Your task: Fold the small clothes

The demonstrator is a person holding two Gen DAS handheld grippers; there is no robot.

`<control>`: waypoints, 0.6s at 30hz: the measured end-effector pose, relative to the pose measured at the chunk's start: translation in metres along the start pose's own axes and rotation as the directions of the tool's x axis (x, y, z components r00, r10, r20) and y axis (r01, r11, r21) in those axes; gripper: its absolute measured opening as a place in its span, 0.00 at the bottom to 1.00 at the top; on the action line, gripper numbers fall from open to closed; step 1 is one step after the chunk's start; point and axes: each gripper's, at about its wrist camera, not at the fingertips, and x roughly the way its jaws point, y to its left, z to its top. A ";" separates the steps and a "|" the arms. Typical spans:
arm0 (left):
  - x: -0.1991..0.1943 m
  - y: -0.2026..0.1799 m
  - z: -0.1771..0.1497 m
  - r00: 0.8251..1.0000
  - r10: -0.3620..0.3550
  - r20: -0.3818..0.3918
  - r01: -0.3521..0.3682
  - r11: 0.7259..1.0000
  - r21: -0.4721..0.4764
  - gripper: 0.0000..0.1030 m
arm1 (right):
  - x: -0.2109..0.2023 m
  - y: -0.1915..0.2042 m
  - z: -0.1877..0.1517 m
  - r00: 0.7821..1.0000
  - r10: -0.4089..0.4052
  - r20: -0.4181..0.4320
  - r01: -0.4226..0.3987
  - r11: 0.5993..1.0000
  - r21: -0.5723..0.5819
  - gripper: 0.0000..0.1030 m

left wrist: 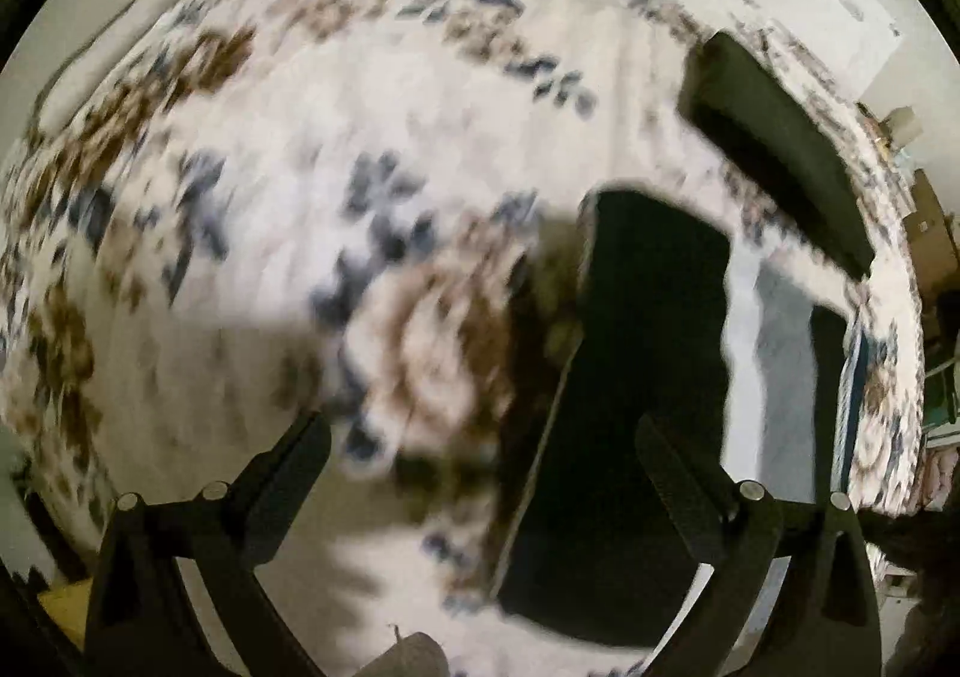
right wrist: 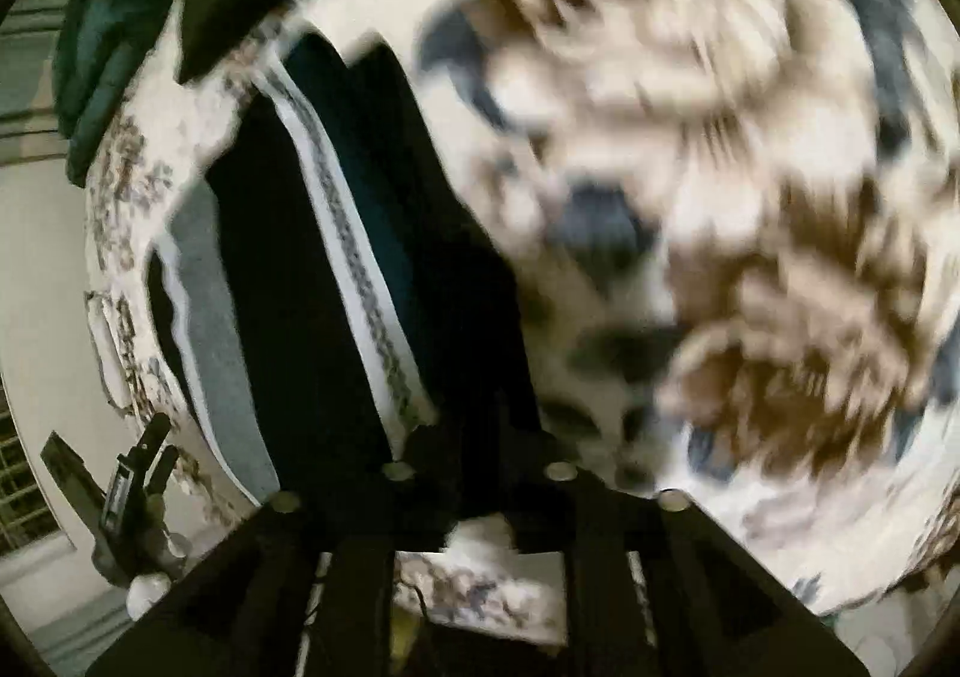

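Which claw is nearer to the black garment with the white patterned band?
Right. The right claw is shut on the black garment at its near edge. The left claw is open above the floral bedspread, the garment beside its right finger.

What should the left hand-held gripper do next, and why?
Probably lower the left hand-held gripper onto the dark garment and close. It hangs open over the bedspread, holding nothing, while the right hand-held gripper looks shut on the garment's edge. Blur makes this uncertain.
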 end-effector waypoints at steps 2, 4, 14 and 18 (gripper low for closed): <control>0.004 -0.009 0.014 1.000 0.002 0.022 -0.002 1.000 0.021 1.00 | -0.006 0.007 0.022 0.998 0.044 0.055 -0.044 0.999 -0.003 0.68; 0.015 -0.020 0.032 1.000 0.005 0.027 -0.006 0.999 0.047 1.00 | 0.003 0.016 0.055 0.993 0.084 0.078 -0.083 0.996 -0.016 0.70; 0.063 -0.054 0.074 1.000 0.031 -0.006 -0.030 0.992 0.119 1.00 | 0.024 0.034 0.119 0.980 0.109 0.167 -0.106 0.994 -0.025 0.05; 0.076 -0.056 0.079 0.999 0.016 -0.039 -0.012 0.995 0.100 1.00 | 0.032 0.023 0.124 0.985 0.047 0.168 -0.056 0.997 0.046 0.05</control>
